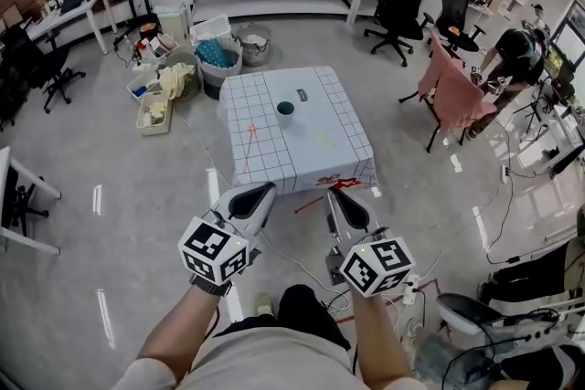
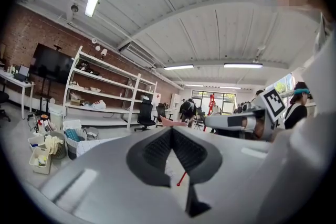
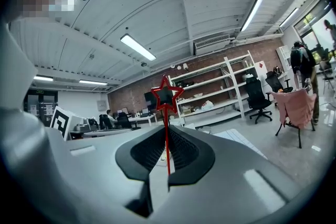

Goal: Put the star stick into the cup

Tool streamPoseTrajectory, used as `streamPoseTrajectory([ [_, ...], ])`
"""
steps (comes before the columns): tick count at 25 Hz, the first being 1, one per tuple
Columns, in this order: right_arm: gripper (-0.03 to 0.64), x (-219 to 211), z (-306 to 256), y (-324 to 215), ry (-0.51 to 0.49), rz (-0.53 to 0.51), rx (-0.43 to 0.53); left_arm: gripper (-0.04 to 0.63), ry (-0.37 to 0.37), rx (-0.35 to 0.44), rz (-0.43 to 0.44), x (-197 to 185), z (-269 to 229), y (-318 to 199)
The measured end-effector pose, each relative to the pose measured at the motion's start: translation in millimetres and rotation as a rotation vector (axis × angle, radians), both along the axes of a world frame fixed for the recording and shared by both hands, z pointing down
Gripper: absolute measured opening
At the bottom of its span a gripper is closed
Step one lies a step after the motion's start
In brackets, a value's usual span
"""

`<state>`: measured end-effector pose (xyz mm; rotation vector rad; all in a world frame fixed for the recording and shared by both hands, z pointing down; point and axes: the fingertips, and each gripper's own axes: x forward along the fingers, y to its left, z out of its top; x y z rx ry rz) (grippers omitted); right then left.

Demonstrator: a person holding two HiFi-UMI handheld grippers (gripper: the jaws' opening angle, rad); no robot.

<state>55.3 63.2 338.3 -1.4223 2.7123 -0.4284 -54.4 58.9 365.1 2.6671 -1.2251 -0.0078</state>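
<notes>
A dark teal cup (image 1: 285,109) stands on a small table (image 1: 265,171) covered with a white grid cloth, some way ahead of both grippers. My right gripper (image 1: 334,194) (image 3: 166,128) is shut on the red star stick (image 3: 167,96). Its star (image 1: 345,184) stands up past the jaw tips, and the thin tail trails left over the floor. My left gripper (image 1: 265,190) (image 2: 171,129) is shut with nothing in it. Both grippers hang over the floor just short of the table's near edge. An orange stick (image 1: 249,144) and a pale yellow one (image 1: 324,140) lie on the cloth.
A small dark object (image 1: 303,95) lies near the cup. Bins and baskets (image 1: 196,59) crowd the floor left of and behind the table. A chair draped in pink (image 1: 452,96) stands to the right, with black office chairs (image 1: 399,5) and shelving behind. Cables cross the floor.
</notes>
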Motion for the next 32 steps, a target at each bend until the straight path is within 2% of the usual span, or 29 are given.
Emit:
streamPoseTrajectory([
  [8,0.029,-15,20,-77,-0.006,-0.019,-0.012,0.006,-0.005,-0.014,-0.02,-12,22,-70],
  [25,0.029,-19,59,-318,0.011,-0.133,-0.066,0.005,-0.011,-0.069,-0.119,-4,65,-277],
  [32,0.029,-17,89,-393,0.016,-0.095,-0.078,0.005,-0.019,-0.087,-0.147,-7,87,-335],
])
